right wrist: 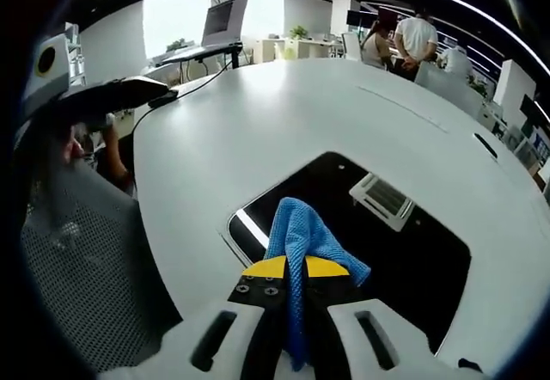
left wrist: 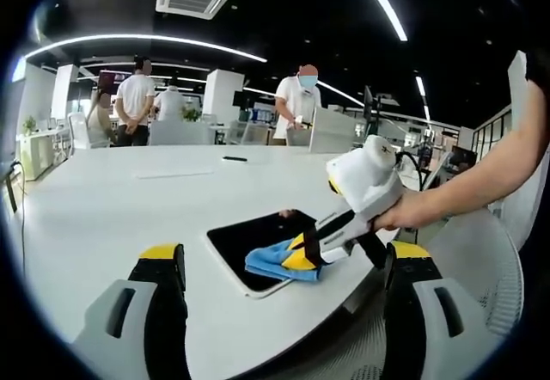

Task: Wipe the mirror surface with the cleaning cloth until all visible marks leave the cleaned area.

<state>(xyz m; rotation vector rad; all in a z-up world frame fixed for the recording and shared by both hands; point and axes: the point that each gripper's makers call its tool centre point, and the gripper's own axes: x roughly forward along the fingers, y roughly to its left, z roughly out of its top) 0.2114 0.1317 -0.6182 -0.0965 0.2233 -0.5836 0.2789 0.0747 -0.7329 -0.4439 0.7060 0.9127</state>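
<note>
We see the broad white round-edged table (left wrist: 103,217), and on it, near the edge closest to us, the dark rectangular glass mirror (right wrist: 404,260) lying flat. The soft blue cleaning cloth (right wrist: 301,234) rests on 1 corner of it — pinched in the right gripper (right wrist: 290,270). The left gripper (left wrist: 284,264) hovers spread, empty. We judge wiping underway; next, sweep across the unwiped glass.

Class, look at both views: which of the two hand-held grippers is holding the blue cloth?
The right hand-held gripper: its yellow-tipped jaws pinch the cloth over the mirror. The left hand-held gripper stands open and holds nothing.
</note>
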